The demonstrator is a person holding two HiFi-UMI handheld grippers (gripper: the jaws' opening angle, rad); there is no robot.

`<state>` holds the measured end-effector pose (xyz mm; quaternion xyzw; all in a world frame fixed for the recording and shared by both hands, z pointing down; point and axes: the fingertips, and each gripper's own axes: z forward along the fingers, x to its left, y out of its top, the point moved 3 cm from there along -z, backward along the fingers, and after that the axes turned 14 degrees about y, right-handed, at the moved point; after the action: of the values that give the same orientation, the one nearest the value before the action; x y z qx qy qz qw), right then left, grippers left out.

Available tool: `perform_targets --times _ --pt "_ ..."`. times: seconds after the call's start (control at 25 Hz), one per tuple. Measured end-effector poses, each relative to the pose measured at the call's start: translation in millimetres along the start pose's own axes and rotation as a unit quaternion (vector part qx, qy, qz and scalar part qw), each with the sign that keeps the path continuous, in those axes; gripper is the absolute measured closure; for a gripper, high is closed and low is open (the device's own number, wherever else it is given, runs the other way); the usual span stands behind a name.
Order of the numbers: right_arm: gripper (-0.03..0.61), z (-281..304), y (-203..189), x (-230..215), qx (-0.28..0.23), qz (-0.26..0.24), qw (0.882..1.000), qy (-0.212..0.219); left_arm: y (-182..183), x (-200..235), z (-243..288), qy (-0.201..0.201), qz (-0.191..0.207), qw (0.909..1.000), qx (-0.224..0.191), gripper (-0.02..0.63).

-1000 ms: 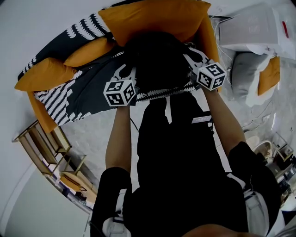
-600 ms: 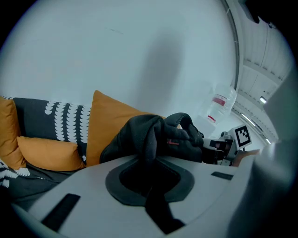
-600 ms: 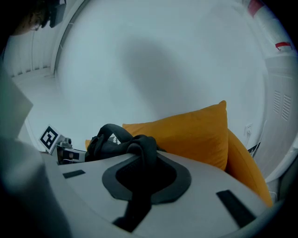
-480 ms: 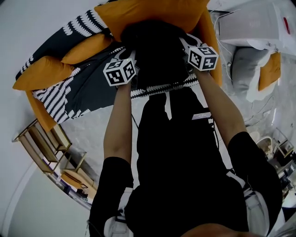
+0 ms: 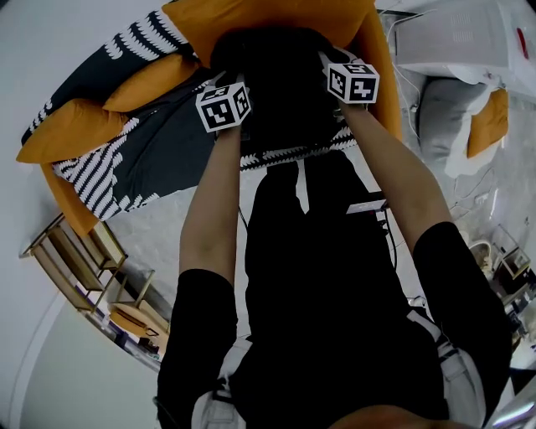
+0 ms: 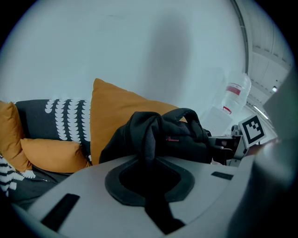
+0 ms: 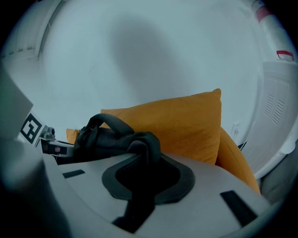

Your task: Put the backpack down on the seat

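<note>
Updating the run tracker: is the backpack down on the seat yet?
Done: the black backpack is over the sofa seat, in front of the big orange cushion. In hand: left gripper and right gripper are each shut on its fabric. Left: set it down, if it isn't touching already, which I can't tell, then release both.

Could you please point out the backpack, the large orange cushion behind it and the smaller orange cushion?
backpack (image 6: 184,144): left gripper view, its black upper body.
large orange cushion (image 7: 186,123): right gripper view, middle of its face.
smaller orange cushion (image 6: 51,155): left gripper view, its centre.
</note>
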<state>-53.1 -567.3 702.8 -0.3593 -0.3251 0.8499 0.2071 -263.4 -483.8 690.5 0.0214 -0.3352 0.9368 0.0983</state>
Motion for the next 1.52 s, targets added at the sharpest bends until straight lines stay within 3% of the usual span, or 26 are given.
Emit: perform_targets --times 0.2,0.52,0.68,0.8,1.2,1.52 --pt "0.528 11 -1 -9 0.016 0.001 1.000 -0.010 2 2 13 0.006 -0.017 0.9998 0.008 0.577" --pt "0.495 16 -1 -17 0.013 0.000 1.000 -0.007 4 2 22 0.005 -0.007 0.9999 0.009 0.574" --pt "0.455 12 -5 -18 0.015 0.004 1.000 -0.010 -2 11 20 0.014 -0.012 0.9998 0.006 0.482" --pt "0.441 9 -6 -18 0.019 0.005 1.000 -0.009 -8 16 18 0.019 -0.017 0.9996 0.010 0.453" --pt "0.423 -42 -18 -25 0.015 0.020 0.999 -0.036 -37 27 -9 0.024 -0.029 0.9991 0.017 0.465" --pt "0.517 -101 -3 2 -0.022 0.010 0.998 -0.061 -30 42 -73 0.008 -0.063 0.9972 -0.039 0.544"
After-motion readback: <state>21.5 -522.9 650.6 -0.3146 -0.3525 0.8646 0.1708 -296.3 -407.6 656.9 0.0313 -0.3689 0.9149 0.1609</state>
